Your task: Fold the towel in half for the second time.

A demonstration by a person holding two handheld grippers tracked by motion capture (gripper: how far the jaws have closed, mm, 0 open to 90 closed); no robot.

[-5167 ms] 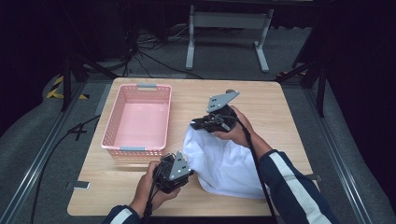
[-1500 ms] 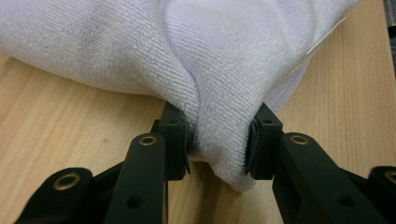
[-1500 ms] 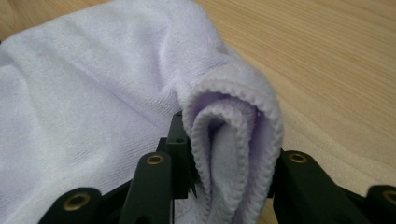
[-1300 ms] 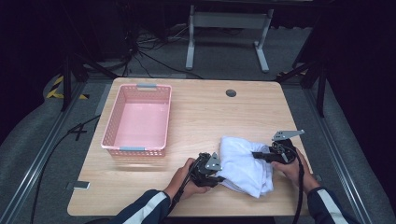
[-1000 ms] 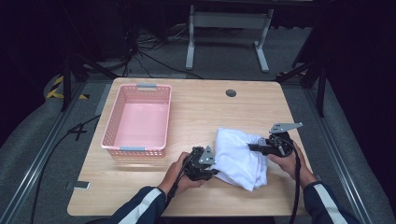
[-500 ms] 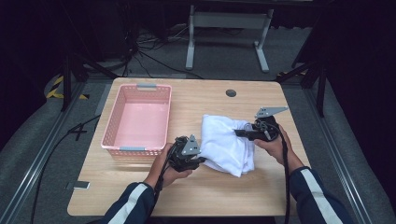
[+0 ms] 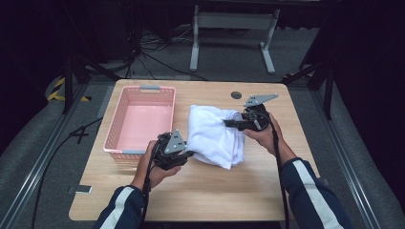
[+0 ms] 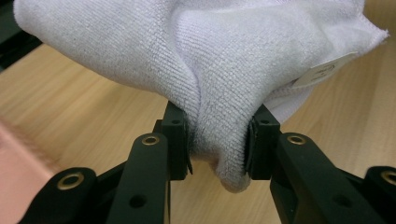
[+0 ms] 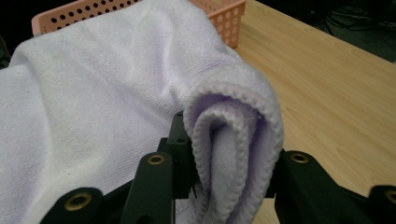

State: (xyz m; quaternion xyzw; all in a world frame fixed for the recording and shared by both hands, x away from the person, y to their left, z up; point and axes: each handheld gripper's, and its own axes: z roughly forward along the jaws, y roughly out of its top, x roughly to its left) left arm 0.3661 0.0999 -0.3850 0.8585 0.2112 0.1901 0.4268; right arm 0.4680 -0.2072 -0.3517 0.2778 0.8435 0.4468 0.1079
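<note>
Towel [image 7: 212, 136] held between both grippers, above the table [image 7: 267, 191], just right of the pink basket [image 7: 138, 121]. Sags in the middle; lower fold looks to rest on or just over the wood, cannot tell which.

Left gripper [image 7: 184, 153]: jaws narrowed onto a thick bunched fold at the near left end of the towel. In the left gripper view, fold [image 8: 217, 135] pinched between the pads, cloth bulging out below them. White label [image 8: 327, 70] visible at the cloth's edge on the right.

Right gripper [image 7: 229, 122]: jaws clamped on a doubled hemmed edge at the far right end. In the right gripper view, rolled edge [image 9: 233, 154] squeezed between the pads, rest of the cloth spreading away toward the basket [image 9: 224, 18].

Grip at two opposite ends: keeps the cloth spread and off the table, stops it collapsing into a lump. Multiple layers in each grip suggest a towel already folded.

Judged step: carrying the folded towel toward the basket. Basket empty, so placing not yet done.
</note>
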